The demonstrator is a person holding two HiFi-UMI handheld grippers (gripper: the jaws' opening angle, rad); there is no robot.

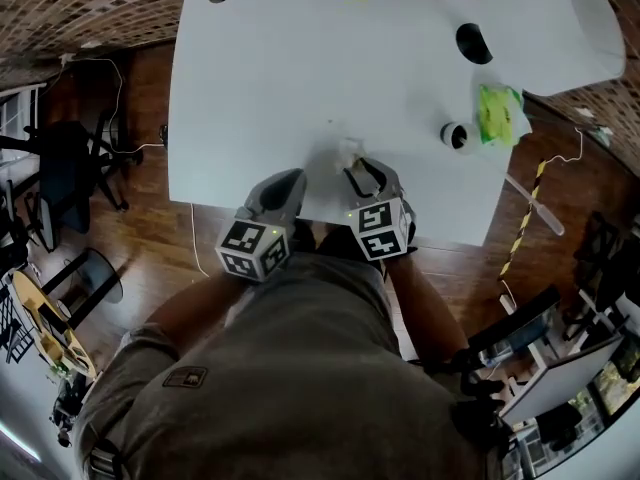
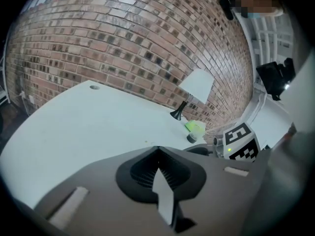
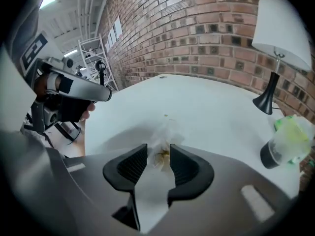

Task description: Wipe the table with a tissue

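1. The right gripper [image 3: 157, 149] has its jaws spread wide. The dark ribbed pads stand well apart, with a clear gap running back between them.
2. A crumpled white tissue [image 3: 165, 134] sits in the front of that gap, between the two jaw tips. A yellowish-brown stain shows on the part nearest the pads. The wad looks loose and the pads do not squeeze it.
3. In the head view the tissue lies on the white table [image 1: 300, 68], close to the near edge. It is right at the tips of the right gripper and a little to the right of the table's middle.
4. The left gripper [image 2: 157, 154] has its jaws pressed together with nothing between them. It hovers over the near edge of the table, just to the left of the right gripper, and does not touch the tissue.
5. Farther back on the right side of the table stand a lamp [image 1: 550, 18] with a white shade, a small dark-based container [image 3: 271, 154] and a yellow-green packet [image 1: 500, 113], all well apart from the tissue.
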